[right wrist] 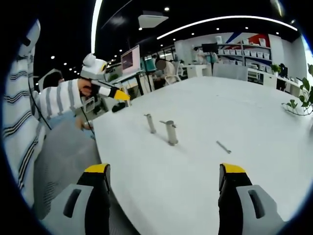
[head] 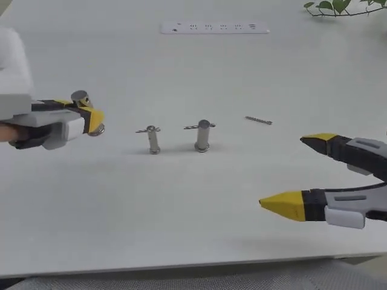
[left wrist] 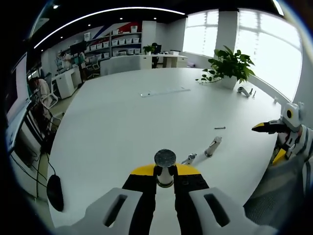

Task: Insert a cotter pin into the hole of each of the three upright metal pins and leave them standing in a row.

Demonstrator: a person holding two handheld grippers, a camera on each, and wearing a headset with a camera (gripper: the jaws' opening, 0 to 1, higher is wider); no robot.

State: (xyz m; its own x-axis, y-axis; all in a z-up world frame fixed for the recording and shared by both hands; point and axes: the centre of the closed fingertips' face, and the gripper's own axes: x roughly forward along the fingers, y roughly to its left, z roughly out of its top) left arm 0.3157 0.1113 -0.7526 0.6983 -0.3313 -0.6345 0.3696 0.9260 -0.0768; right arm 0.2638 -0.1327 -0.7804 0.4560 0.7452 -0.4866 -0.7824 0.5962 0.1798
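Status: left gripper is clamped on the held pin, just below its head. In the head view the held pin sits tilted at the far left of the worktop. We cannot tell whether its foot touches the surface.

Right gripper is spread wide with nothing between its jaws, hovering over the near right part of the worktop.

Two more pins stand upright mid-worktop, side by side and not touching: left pin and right pin. Each has a cotter through its top, sticking out sideways: left cotter and right cotter. The held pin is well apart from this pair, off to their left.

Loose cotter lies flat on the worktop, right of the right pin and a bit further back, touching nothing.

Power strip lies along the far side of the worktop. We see plant leaves at the far right corner.
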